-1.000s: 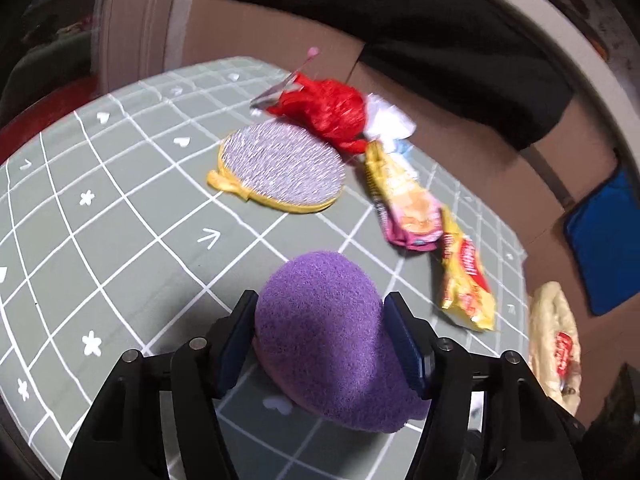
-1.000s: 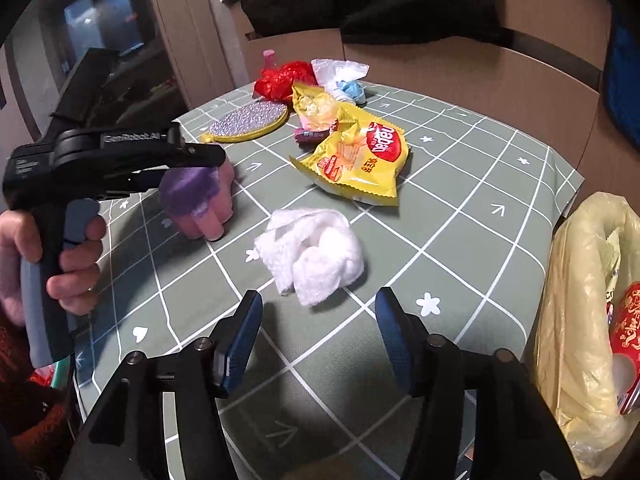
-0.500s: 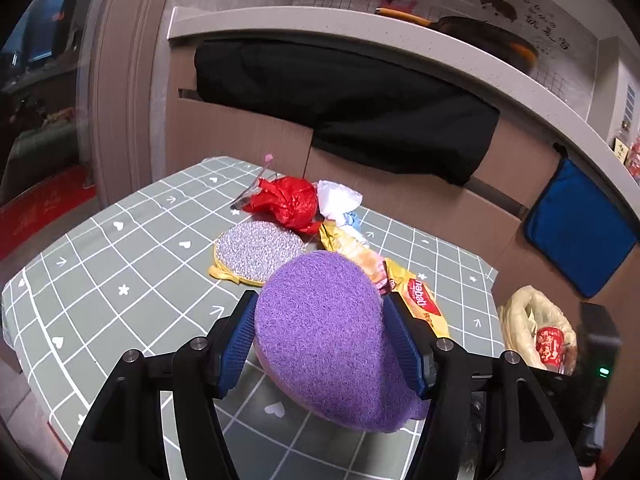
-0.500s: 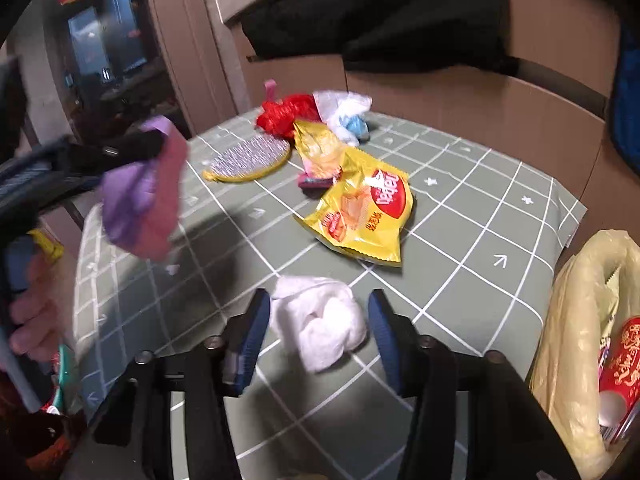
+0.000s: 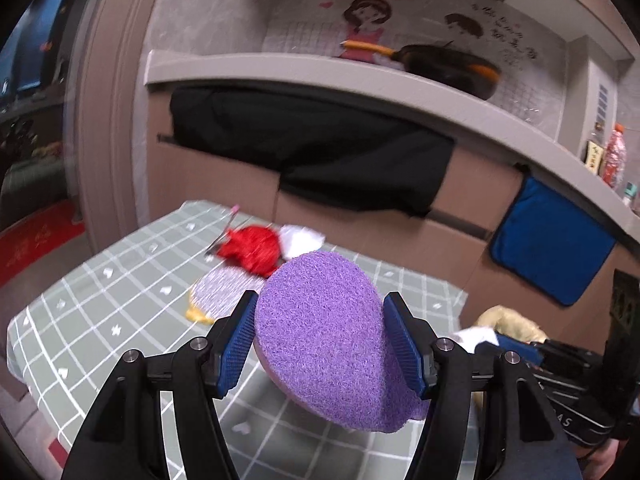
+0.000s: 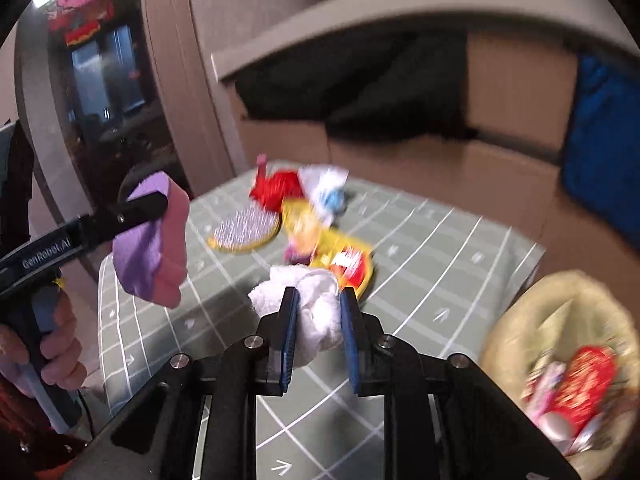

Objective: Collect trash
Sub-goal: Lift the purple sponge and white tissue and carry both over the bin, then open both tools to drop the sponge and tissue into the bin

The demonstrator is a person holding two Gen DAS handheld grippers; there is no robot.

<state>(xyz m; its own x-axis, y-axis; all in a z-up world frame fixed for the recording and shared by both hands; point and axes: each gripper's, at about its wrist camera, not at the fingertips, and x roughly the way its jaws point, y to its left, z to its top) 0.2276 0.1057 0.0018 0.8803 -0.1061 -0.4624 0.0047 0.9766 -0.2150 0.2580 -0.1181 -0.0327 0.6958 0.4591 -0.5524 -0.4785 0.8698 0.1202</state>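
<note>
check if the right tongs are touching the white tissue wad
Touching. In the right wrist view the right tongs have just been closing and both blue pads now squeeze the white tissue wad, which bulges out around them above the table.

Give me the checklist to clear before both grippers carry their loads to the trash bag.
1. Right gripper shut on the white tissue wad; its jaws have just been closing on it: ok.
2. Left gripper clamped on the purple sponge: ok.
3. Both loads clear of the table: ok.
4. Trash bag mouth open, to the right: ok.
5. Room left inside the bag: cannot tell, the picture is blurred.
6. Table cleared: not ok; the yellow snack packet and red bag remain.
</note>
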